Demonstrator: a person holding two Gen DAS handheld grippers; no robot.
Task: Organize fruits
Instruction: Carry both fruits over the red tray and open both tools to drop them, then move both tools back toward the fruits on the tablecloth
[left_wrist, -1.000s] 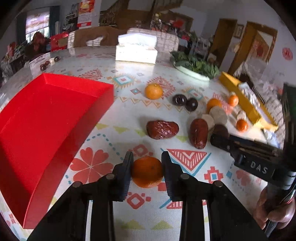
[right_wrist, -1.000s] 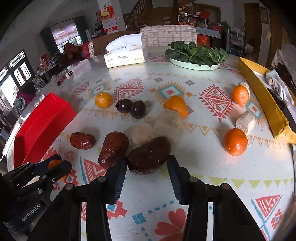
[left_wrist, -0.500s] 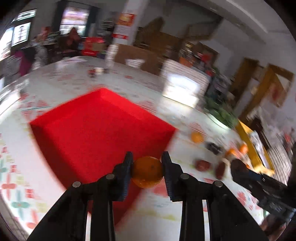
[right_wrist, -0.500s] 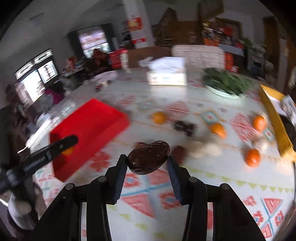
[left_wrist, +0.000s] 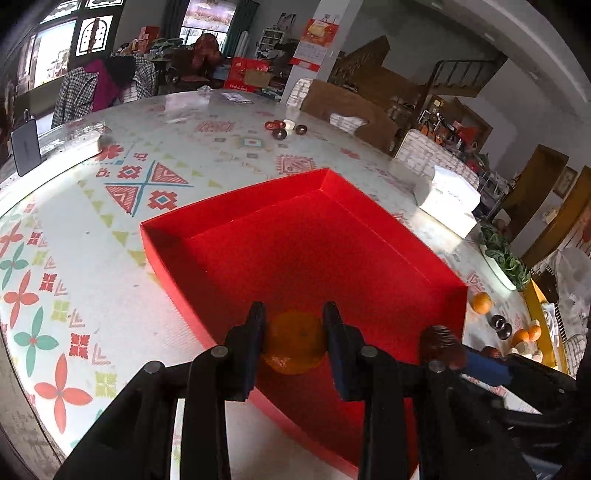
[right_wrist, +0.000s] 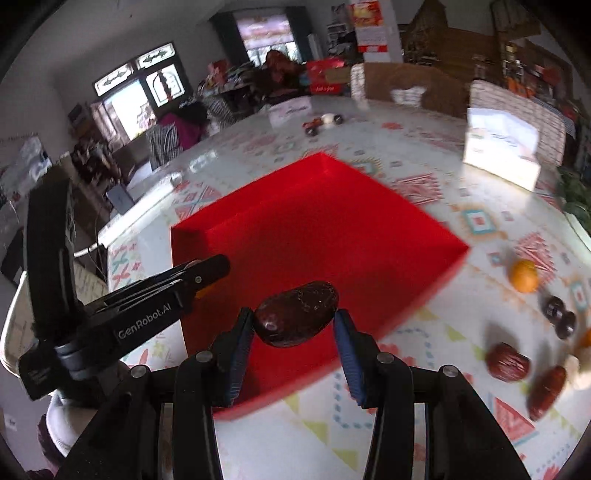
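My left gripper is shut on an orange and holds it above the near part of the open red box. My right gripper is shut on a dark brown date-like fruit and holds it over the near edge of the same red box. The right gripper with its fruit shows at the right of the left wrist view. The left gripper shows at the left of the right wrist view. The box looks empty inside.
Loose fruit lies right of the box: an orange, two dark plums, two red-brown dates. A white tissue box and a plate of greens stand farther back. Small objects sit at the far table side.
Both grippers lifted their fruit off the table and swung left. The orange and the dark fruit now hang over the red box instead of the patterned cloth.
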